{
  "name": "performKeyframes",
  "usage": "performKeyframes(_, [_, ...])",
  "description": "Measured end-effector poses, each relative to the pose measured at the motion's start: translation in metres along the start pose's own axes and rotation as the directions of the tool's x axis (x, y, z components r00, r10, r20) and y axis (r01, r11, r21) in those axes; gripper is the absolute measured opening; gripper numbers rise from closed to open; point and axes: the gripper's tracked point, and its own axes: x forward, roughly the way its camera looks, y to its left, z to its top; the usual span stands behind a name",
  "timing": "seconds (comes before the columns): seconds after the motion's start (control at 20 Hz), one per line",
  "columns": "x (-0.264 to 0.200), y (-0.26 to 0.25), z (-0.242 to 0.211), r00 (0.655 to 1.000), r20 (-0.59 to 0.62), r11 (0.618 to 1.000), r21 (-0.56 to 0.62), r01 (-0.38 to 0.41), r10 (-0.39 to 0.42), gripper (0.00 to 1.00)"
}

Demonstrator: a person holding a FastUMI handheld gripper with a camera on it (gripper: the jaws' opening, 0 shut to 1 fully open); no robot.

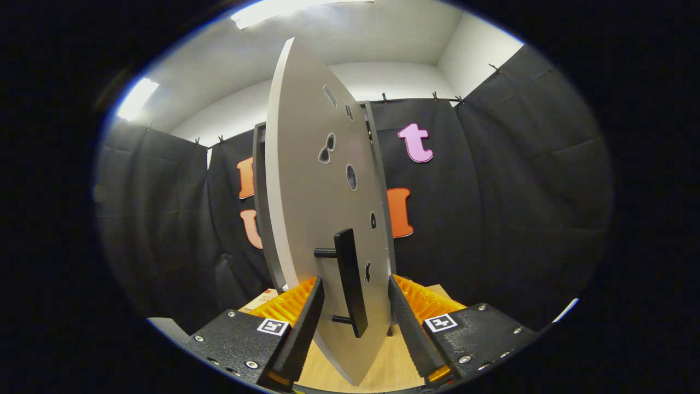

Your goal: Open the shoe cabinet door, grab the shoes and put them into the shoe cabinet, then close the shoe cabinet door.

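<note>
Cabinet door (311, 180) stands partly open, seen almost edge-on, its pale face with small dark cut-outs turned slightly toward the camera. Door handle (350, 282), a dark upright bar on two short posts, sits low on that face.

Gripper (355, 312): fingers spread wide, one on each side of the handle, neither pressing it. The handle's lower part lies in the gap between the fingers; whether either finger brushes the door edge cannot be told.

Behind the door, the dark cabinet frame (260, 191) shows as a thin upright strip. Wooden surface (383, 366) lies below the door's lower edge. A small cardboard box (265, 298) sits beside the foot of the frame. No shoes can be made out.

Step in hand, as judged: either taking the handle or letting it go, to swing the door. To do it well, centre the handle between the fingers, close squarely on the bar rather than a post, then follow the hinge's arc rather than pulling straight, so the bar does not twist out.
</note>
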Motion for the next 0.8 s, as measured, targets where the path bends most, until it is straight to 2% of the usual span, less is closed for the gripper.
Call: performKeyframes(0.8, [0.051, 0.075, -0.008, 0.976, -0.042, 0.977, 0.017, -0.212, 0.213, 0.77])
